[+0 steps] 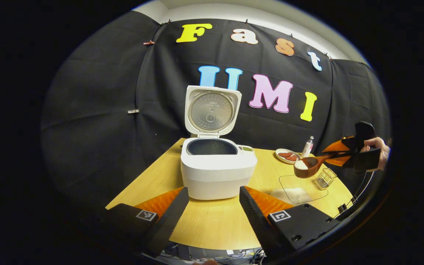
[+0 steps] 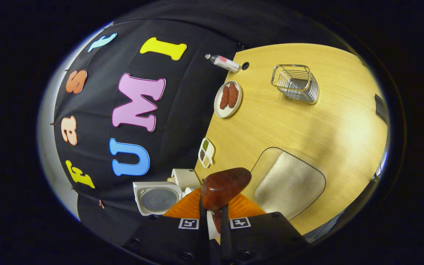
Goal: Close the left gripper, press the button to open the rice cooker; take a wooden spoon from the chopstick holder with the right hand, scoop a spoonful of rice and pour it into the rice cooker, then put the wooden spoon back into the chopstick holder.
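Note:
The white rice cooker [image 1: 217, 171] stands open in the middle of the table, lid [image 1: 212, 110] upright and dark inner pot empty. My left gripper [image 1: 214, 192] hangs open just in front of it, holding nothing. Off to the right, above the table, my right gripper [image 1: 357, 154] is shut on the handle of the wooden spoon [image 1: 309, 166], whose bowl carries white rice. In the right gripper view, which is rolled sideways, the spoon [image 2: 225, 186] juts out from between the fingers of that gripper [image 2: 214, 213]. The cooker [image 2: 160, 197] lies beyond it.
A clear tray of rice [image 1: 304, 188] [image 2: 289, 184] lies below the spoon. The wire chopstick holder [image 1: 324, 178] [image 2: 296, 82] stands near the table's right edge. A plate of red food [image 1: 287, 155] [image 2: 228, 98], a small bottle [image 1: 307, 146] and a small compartment dish [image 2: 206, 152] sit at the back.

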`<state>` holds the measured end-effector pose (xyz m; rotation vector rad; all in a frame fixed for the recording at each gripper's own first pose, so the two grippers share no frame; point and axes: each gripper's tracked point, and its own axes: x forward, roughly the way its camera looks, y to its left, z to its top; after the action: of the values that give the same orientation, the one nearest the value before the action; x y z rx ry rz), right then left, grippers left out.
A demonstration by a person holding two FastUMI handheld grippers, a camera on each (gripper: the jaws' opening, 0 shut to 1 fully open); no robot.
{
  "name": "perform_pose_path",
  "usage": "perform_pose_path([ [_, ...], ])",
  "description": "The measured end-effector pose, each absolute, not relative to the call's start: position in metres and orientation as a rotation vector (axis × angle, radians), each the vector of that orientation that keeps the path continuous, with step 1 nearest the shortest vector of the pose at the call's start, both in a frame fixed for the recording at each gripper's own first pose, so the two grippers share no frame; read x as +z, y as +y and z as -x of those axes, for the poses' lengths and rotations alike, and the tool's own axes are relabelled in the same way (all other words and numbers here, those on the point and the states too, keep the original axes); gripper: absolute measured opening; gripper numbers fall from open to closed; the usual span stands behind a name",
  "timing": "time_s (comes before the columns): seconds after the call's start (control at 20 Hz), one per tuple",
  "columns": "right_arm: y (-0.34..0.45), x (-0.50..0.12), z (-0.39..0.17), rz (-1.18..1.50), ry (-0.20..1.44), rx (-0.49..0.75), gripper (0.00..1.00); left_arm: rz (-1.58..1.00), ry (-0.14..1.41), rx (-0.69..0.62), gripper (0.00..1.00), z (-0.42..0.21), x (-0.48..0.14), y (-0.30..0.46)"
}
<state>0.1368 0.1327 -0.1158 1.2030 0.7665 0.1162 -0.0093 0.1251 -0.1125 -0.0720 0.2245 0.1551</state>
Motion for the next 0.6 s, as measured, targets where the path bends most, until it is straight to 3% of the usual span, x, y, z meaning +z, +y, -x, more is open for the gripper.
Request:
perform_pose_path([
  [0.6, 0.249, -0.058, -0.179, -1.148, 0.767, 0.31, 0.16, 0.105, 0.228, 0.232, 0.95, 0.027, -0.118, 0.171],
])
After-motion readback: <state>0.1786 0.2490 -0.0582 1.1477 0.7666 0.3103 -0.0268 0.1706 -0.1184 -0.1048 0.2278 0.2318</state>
